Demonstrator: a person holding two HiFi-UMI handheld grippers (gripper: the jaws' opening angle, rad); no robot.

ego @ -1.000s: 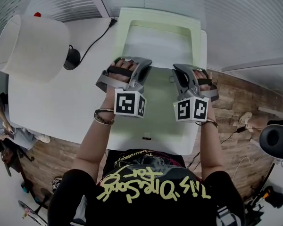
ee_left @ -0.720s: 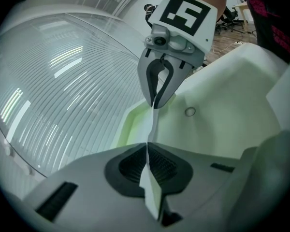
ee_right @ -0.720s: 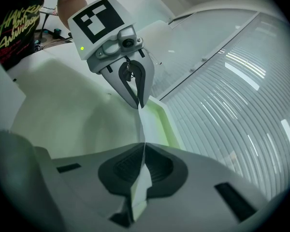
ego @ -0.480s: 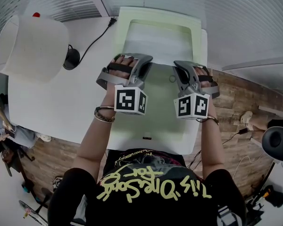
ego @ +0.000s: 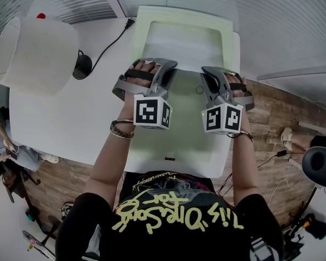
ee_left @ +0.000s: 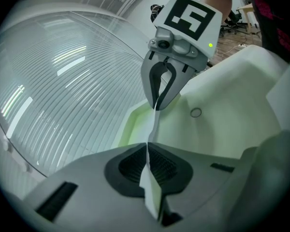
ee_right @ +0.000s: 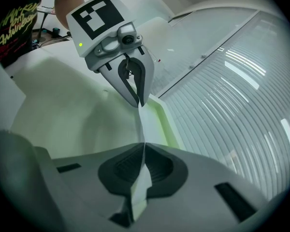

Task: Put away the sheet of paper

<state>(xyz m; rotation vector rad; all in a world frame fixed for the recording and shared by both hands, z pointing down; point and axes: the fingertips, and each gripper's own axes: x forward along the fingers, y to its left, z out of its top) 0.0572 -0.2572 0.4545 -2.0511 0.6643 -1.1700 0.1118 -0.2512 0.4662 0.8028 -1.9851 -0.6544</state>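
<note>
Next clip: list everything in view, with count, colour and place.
sheet of paper: one, white, stretched between the two grippers over the tray
tray: one, pale green, on the table
table: one, white, under the tray
lamp: one, white shade, black base and cord, at the table's left end in the head view
floor: wood pattern, around the table
left gripper: one, grey, shut on one edge of the sheet
right gripper: one, grey, shut on the opposite edge
hands: two, one on each gripper
</note>
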